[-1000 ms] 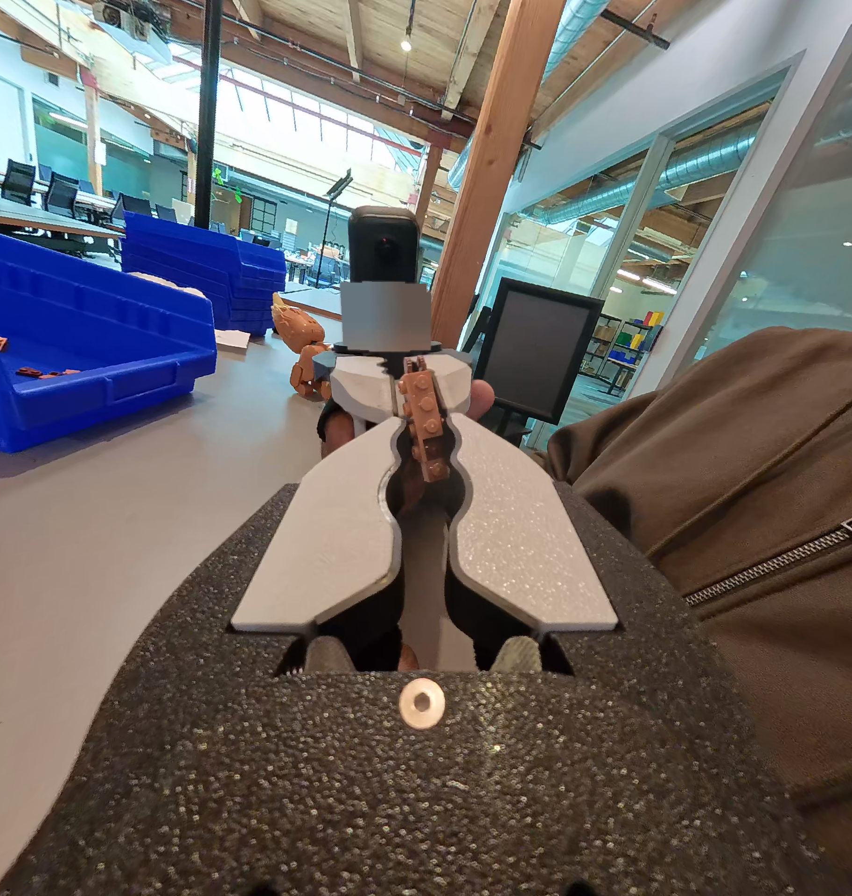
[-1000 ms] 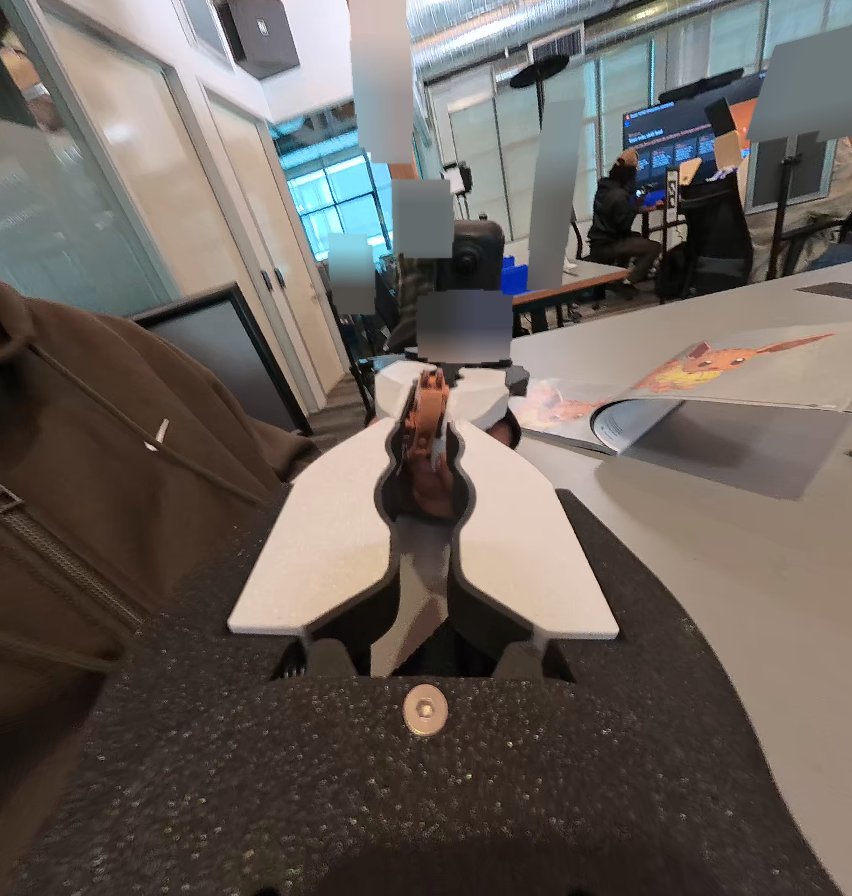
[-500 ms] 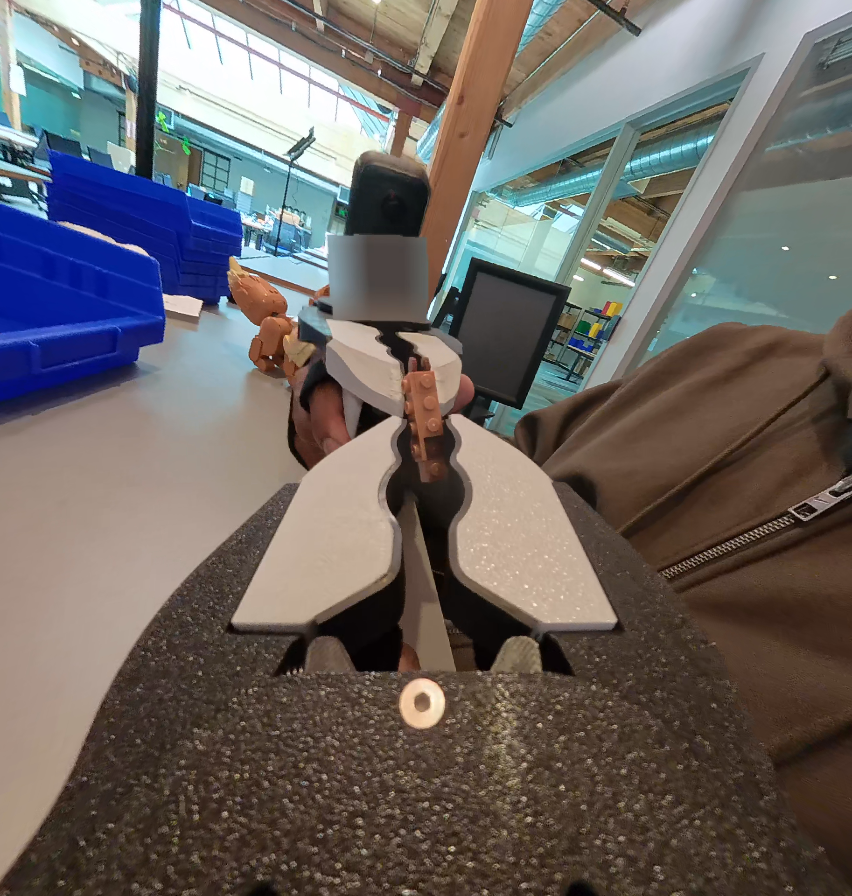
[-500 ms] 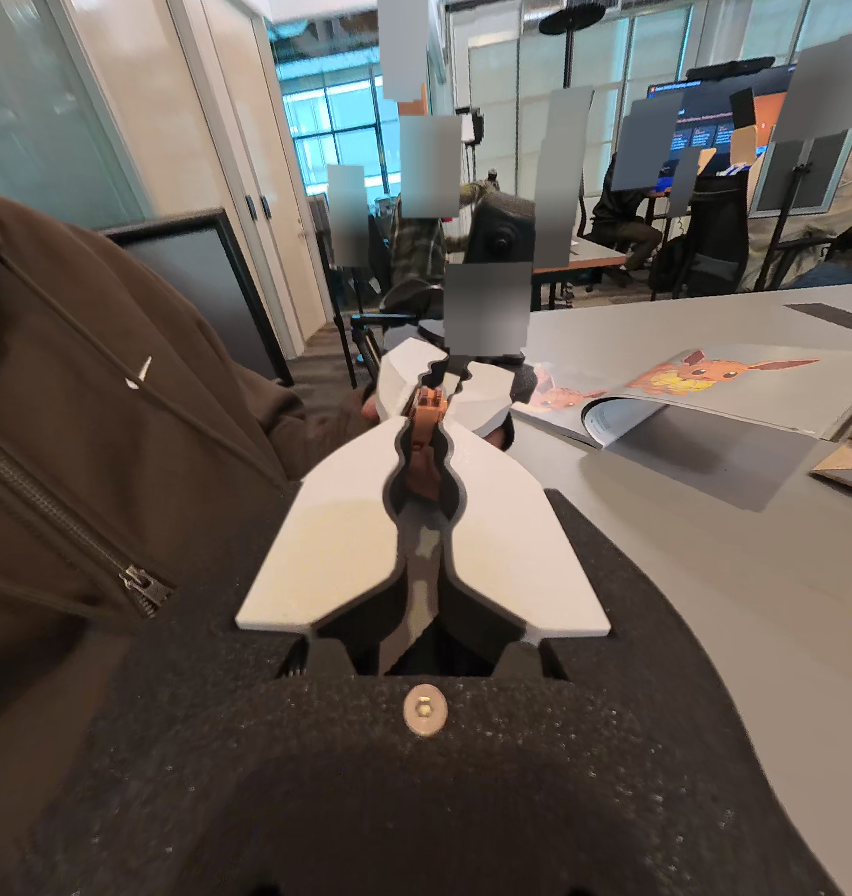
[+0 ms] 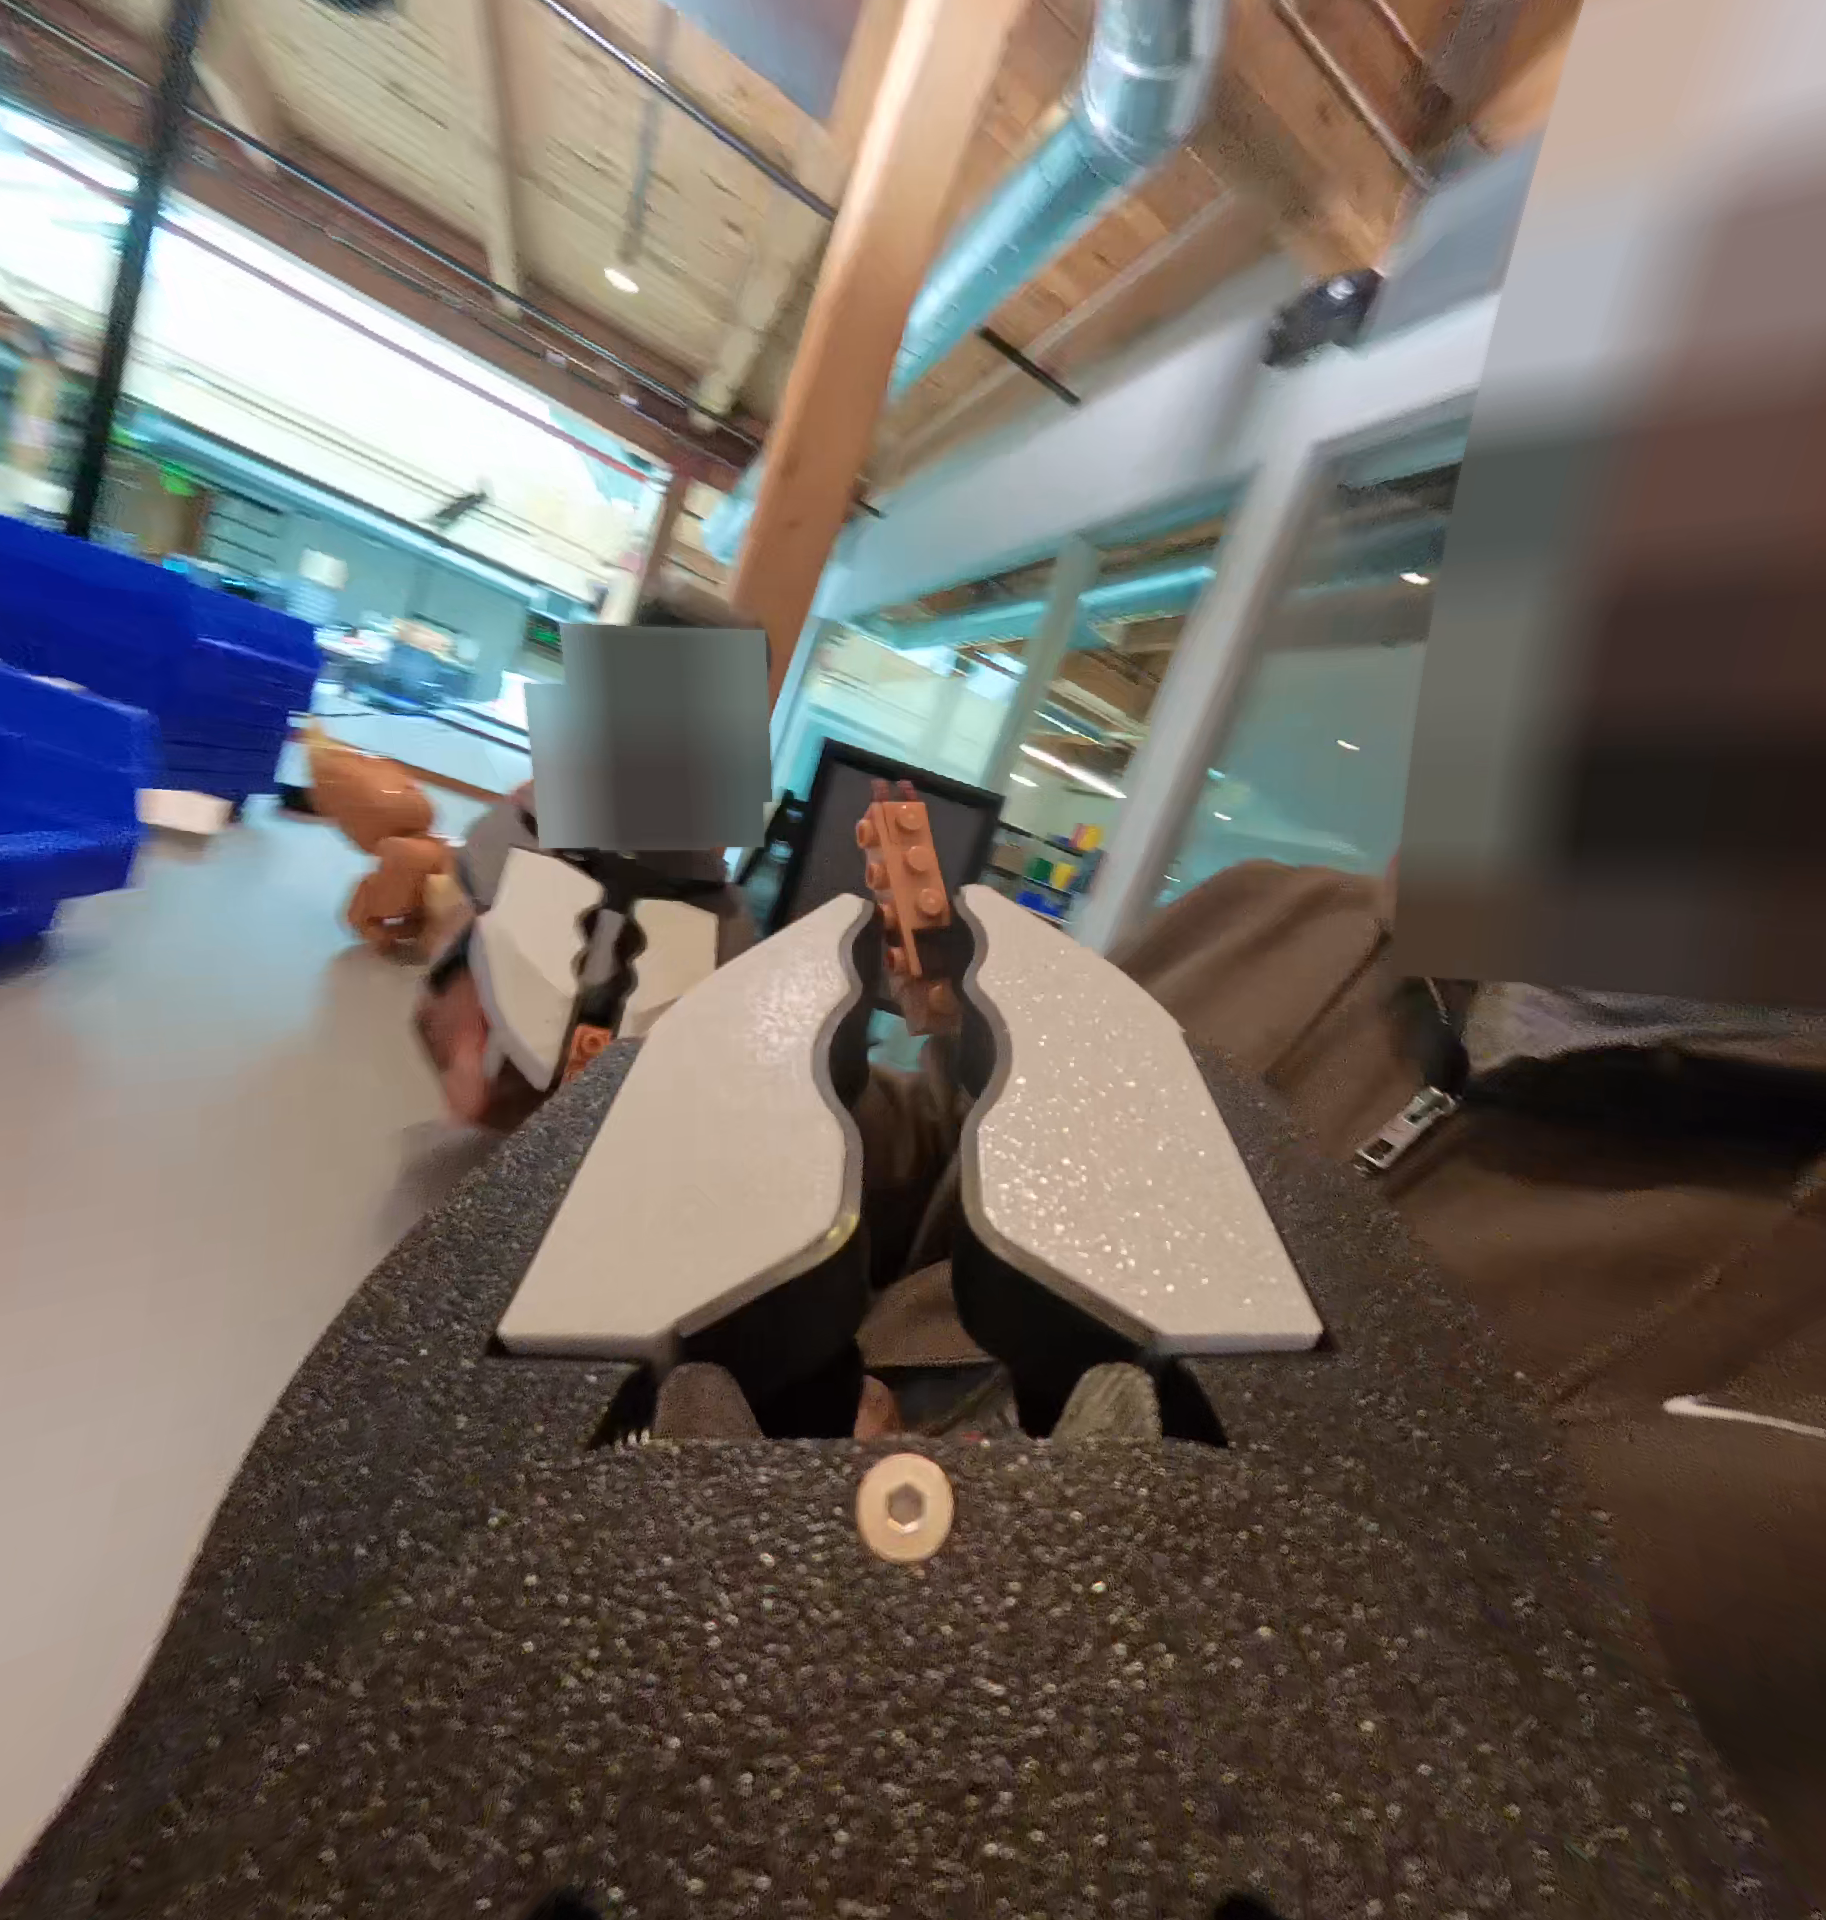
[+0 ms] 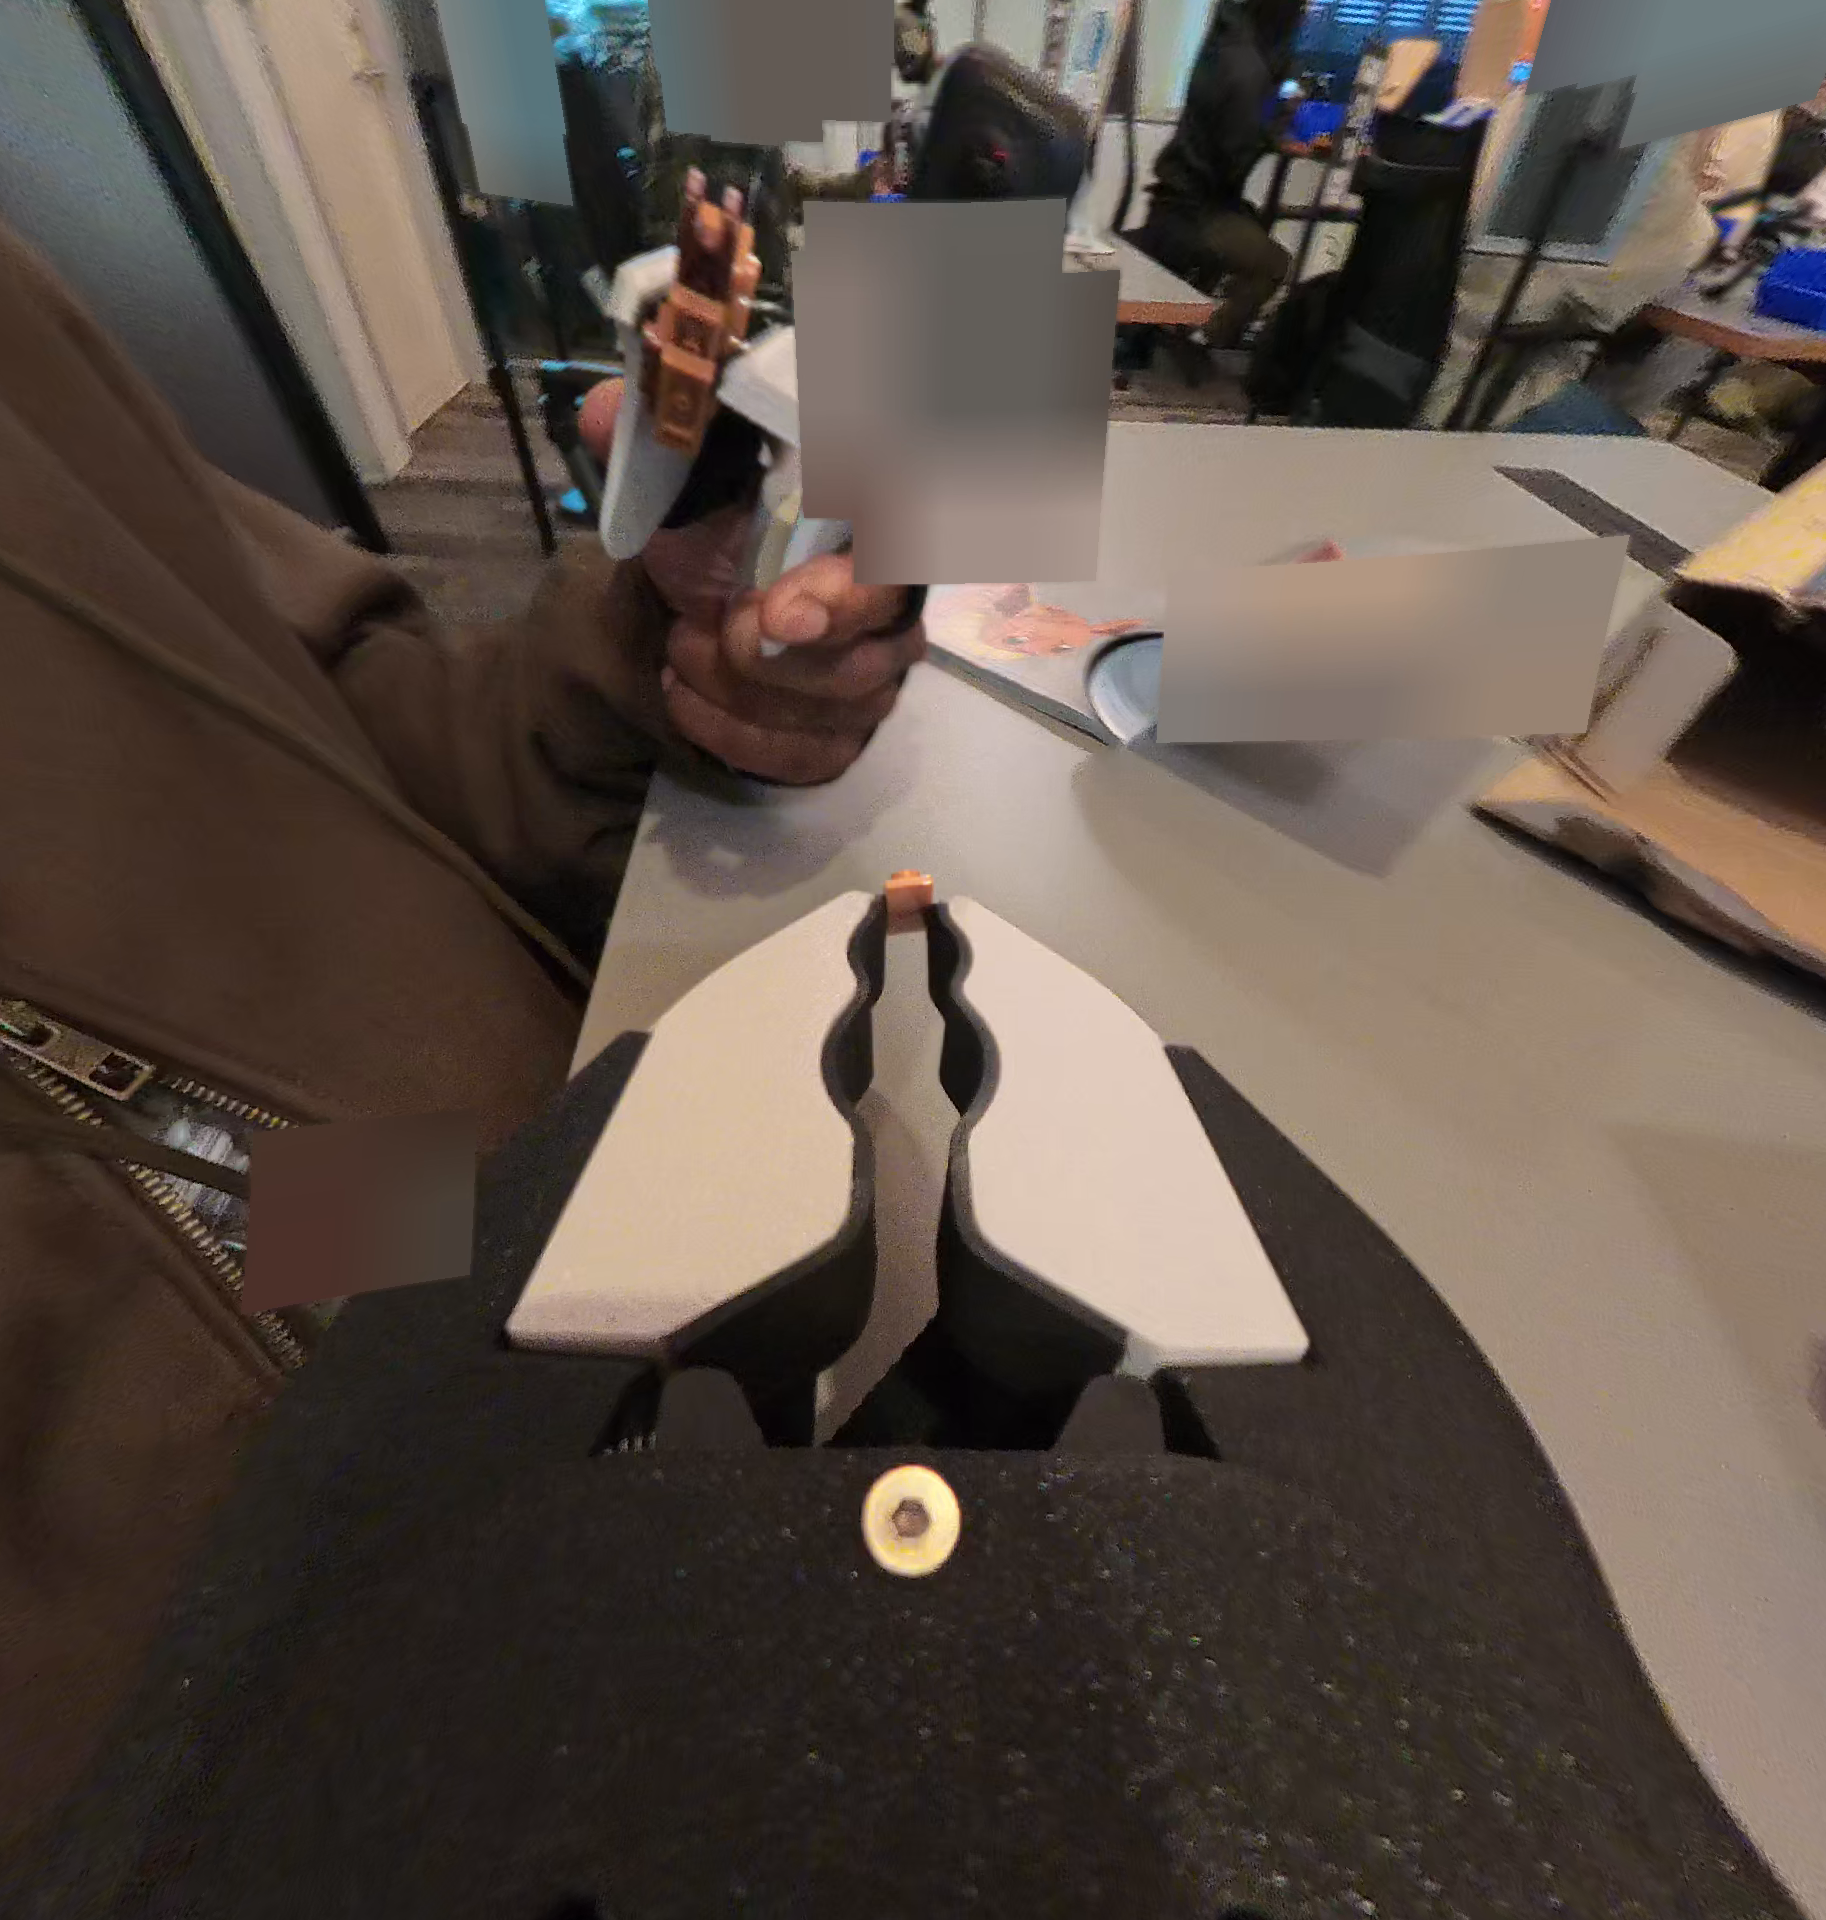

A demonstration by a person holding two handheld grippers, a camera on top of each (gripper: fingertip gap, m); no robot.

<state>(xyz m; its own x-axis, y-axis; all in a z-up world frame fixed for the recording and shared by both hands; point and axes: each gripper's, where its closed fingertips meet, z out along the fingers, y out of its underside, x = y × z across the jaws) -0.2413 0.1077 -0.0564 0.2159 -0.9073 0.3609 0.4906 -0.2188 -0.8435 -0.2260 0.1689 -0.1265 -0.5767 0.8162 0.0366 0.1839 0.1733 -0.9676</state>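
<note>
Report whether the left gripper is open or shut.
Shut: the left gripper clamps a brown brick assembly, which sticks up past its fingertips.

Office clutter spread around my fingers

Off to the left of my left fingers sit stacked blue bins (image 5: 78, 665) on the grey table (image 5: 161, 1091), with an orange-brown toy figure (image 5: 384, 831) just ahead-left, blurred. Straight beyond those fingertips stands a dark framed panel (image 5: 847, 831), and a slanted wooden post (image 5: 847, 343) with a silver duct (image 5: 1054, 177) rises above. A brown zip jacket (image 5: 1511, 1195) fills the right. Ahead-right of my right fingers lies an open picture booklet (image 6: 1034, 634), with flattened cardboard (image 6: 1719, 831) farther right and seated people (image 6: 1210, 197) at desks far beyond.
</note>
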